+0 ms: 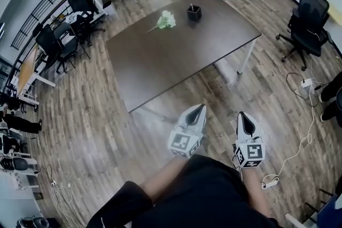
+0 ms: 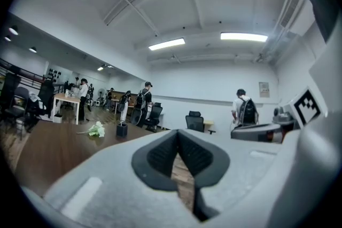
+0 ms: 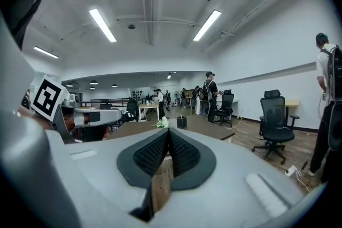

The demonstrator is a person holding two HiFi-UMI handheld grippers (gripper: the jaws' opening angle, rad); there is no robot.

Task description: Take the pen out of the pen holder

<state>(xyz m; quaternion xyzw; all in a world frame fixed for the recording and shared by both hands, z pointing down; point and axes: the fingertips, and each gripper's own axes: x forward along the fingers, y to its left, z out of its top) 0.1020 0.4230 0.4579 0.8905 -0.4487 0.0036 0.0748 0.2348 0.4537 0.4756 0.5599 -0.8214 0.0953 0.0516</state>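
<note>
Brown wood tops the one table [image 1: 176, 56], which stands well ahead of me, and it carries only two things. Toward its far left lies one pale green-and-white flower sprig [image 1: 166, 20]. Just to the right of it stands one black pen holder [image 1: 194, 13], upright near the far edge. A single thin dark stick rises from the top of the holder; I take it for the pen [image 1: 191, 7], though it is too small to be sure there is only one. So, as I judge it, nothing of the task is done yet: the pen sits in its holder, and the approach, the grip and the lift out are all left. Nearer me, short of the table's near edge and over the floor, are my two tools. The left tongs [image 1: 201, 107] are clenched with nothing between the pads, and beside them the right tongs [image 1: 243, 114] are clenched and empty too. Neither touches the table.
</note>
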